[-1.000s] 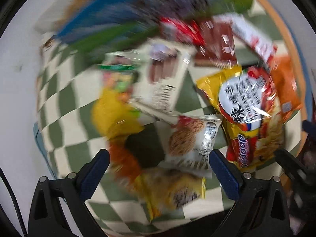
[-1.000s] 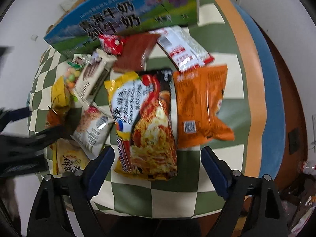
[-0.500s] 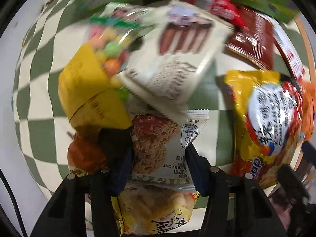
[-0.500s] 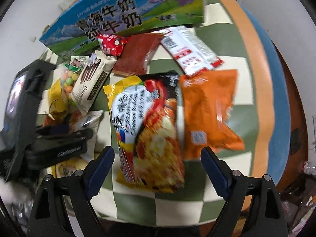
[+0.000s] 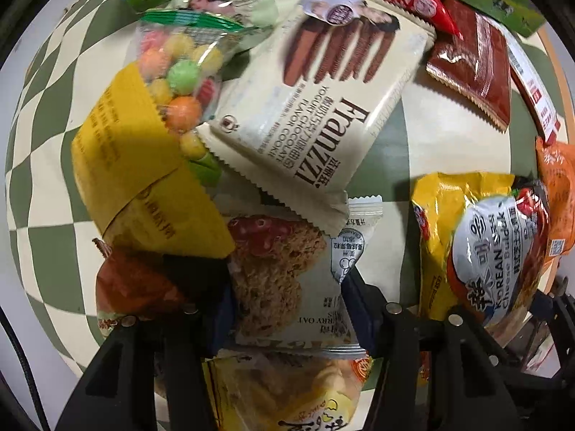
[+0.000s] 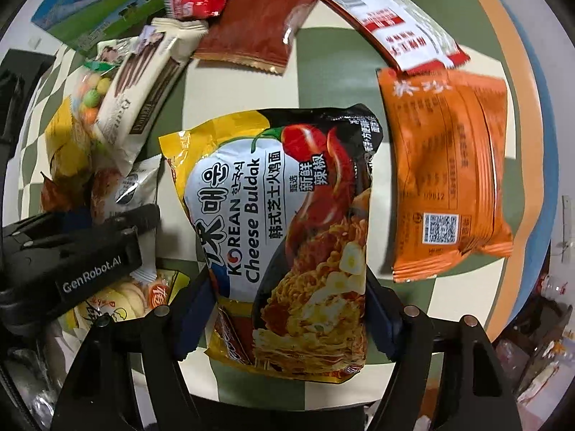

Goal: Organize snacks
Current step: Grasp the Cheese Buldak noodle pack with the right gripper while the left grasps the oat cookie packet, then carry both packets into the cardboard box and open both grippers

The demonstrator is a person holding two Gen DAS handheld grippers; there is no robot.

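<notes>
Beside the crinkly noodle bag (image 6: pixel 287 237), which the closing right tongs (image 6: pixel 284 319) straddle, the left tongs (image 5: pixel 287 309) pinch a glossy oat bar (image 5: pixel 287 280), slightly opening. Only the left view shows its lettering.

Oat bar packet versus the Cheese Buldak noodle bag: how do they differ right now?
The oat bar packet is small and white; the noodle bag is larger, yellow and black. The Franzzi cookie pack overlaps the oat bar packet's top; the noodle bag lies uncovered. Both lie flat on the checkered cloth.
</notes>
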